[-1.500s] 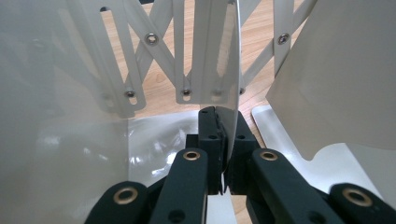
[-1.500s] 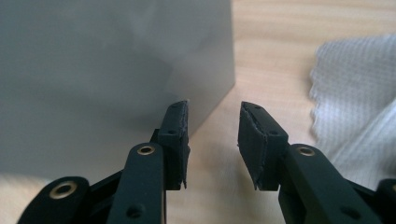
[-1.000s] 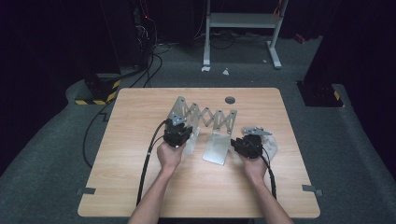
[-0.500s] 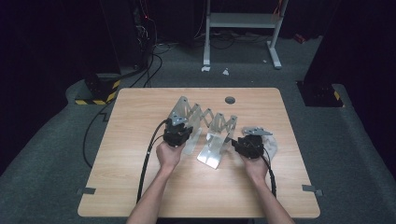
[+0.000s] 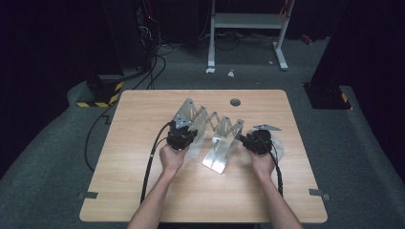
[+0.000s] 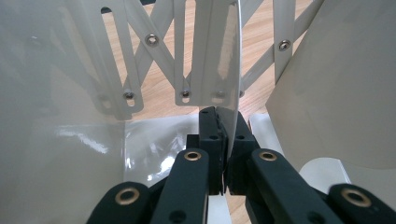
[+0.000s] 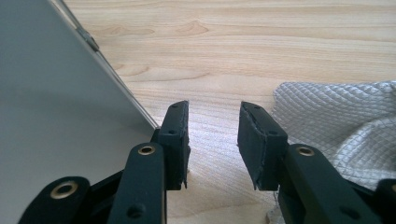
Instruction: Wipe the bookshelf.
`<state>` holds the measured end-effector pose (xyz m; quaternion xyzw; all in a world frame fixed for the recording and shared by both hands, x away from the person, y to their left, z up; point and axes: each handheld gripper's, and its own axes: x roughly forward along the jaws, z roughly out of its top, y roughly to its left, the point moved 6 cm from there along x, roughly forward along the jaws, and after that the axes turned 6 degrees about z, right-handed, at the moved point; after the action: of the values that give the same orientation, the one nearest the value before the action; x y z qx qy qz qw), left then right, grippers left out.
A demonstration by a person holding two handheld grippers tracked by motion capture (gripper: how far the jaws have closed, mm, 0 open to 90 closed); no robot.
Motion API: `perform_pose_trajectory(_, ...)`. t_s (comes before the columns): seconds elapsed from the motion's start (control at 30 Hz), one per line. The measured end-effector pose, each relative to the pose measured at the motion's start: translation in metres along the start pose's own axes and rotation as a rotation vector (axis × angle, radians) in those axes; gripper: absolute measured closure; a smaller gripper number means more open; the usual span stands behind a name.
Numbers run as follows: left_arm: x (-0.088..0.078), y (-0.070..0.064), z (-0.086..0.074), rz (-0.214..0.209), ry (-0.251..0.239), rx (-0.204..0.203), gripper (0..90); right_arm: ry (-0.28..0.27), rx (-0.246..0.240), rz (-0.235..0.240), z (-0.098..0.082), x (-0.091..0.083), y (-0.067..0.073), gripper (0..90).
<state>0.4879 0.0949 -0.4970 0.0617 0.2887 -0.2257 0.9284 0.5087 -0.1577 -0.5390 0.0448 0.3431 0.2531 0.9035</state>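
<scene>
1. The folding metal rack [image 5: 210,129] stands near the middle of the wooden table [image 5: 143,191], slightly toward 12 o'clock. Its scissor lattice runs along a long axis from 10 o'clock to 4 o'clock in the high view.
2. The near end panel [image 5: 220,151] of the rack tilts toward 6 o'clock, with its lower edge on the tabletop.
3. The left gripper [image 5: 181,137] sits at the 9 o'clock end of the rack. In the left gripper view its jaws are pressed together on a thin upright plate [image 6: 229,93] of the rack.
4. The right gripper [image 5: 246,140] lies at 3 o'clock of the near end panel. Its jaws have just been opening; they stand apart with nothing between them, over bare wood.
5. A quilted silver pouch [image 7: 336,126] lies at 3 o'clock of the right gripper.
6. Open tabletop extends toward 6 o'clock and 9 o'clock up to the table edges. A round grommet hole [image 5: 235,102] sits at 12 o'clock.
</scene>
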Motion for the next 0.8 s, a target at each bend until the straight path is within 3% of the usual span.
perform_pose_trajectory(0.27,0.002,-0.003,0.004,-0.022,0.014,0.046,89.1,-0.022,0.002,0.007,0.004,-0.003,-0.001,60.4)
perform_pose_trajectory(0.47,0.004,-0.004,0.007,-0.045,0.016,0.058,89.1,-0.012,-0.006,0.022,0.008,-0.003,0.000,61.0)
perform_pose_trajectory(0.8,0.014,-0.009,0.017,-0.107,0.034,0.126,89.2,0.006,-0.031,0.066,-0.009,-0.013,0.008,60.9)
